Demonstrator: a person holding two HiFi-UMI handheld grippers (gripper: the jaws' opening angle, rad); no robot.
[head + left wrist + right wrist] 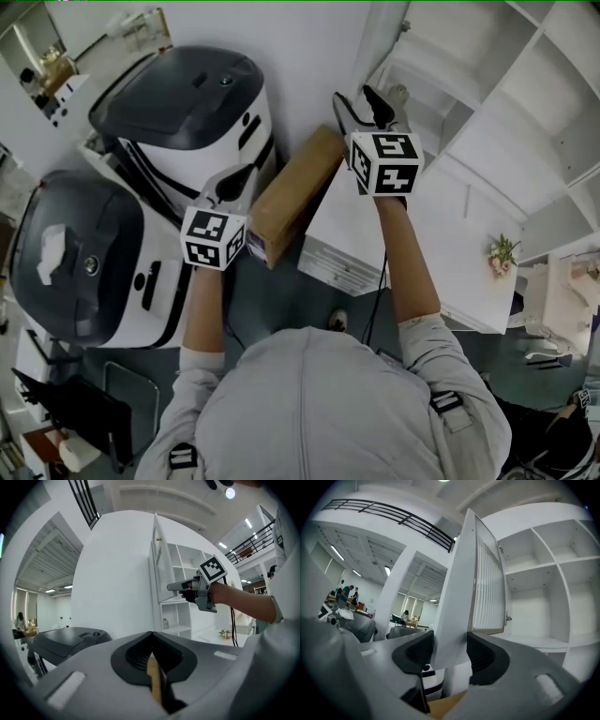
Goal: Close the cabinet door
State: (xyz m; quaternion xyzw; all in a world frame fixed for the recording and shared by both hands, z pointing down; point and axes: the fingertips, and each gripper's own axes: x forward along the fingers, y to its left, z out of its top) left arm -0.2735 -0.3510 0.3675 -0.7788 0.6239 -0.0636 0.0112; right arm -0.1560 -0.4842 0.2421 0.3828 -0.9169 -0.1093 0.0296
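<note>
The white cabinet door (487, 588), with a ribbed pane, stands ajar in front of the open shelves (534, 602). In the left gripper view the door (157, 564) shows edge-on. My right gripper (364, 101) is held level at the door's free edge (384, 47). In the right gripper view my right gripper (450, 653) is open. The door's white edge lies in the gap between the jaws, and the pads do not press on it. My left gripper (230, 183) hangs lower left over a cardboard box (291, 192), and in its own view the left gripper (151, 639) is shut and empty.
Two white machines with dark lids (178, 94) (75, 253) stand at the left. A low white unit (375, 234) sits below the right gripper, with a small flower bunch (503, 251) on it. White shelving (506, 103) fills the right side.
</note>
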